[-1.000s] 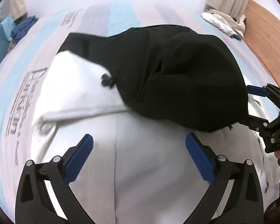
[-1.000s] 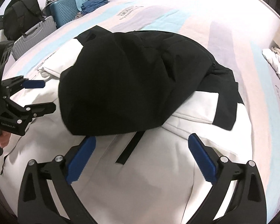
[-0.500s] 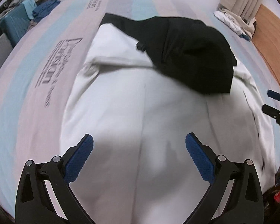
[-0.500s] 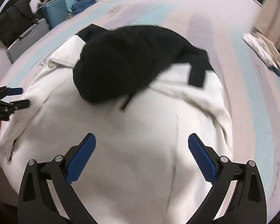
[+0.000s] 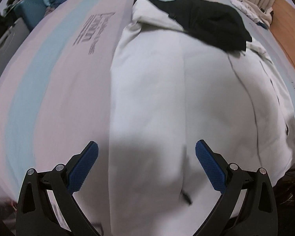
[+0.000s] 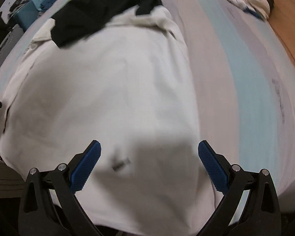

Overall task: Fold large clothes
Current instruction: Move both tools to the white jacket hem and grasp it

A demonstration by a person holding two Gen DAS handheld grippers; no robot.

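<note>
Dark lettering (image 5: pixel 92 33) is printed on the striped bed cover (image 5: pixel 49 90) at ten o'clock in the left wrist view, too blurred to read. A second, equally unreadable print (image 6: pixel 279 102) shows at three o'clock in the right wrist view.

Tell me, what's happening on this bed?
A person is folding a big white coat with a black hood, using a hand-held claw in each hand. Right now both the left claw and the right claw are open and empty above the coat's near end. The coat lies flat on the bed.
</note>
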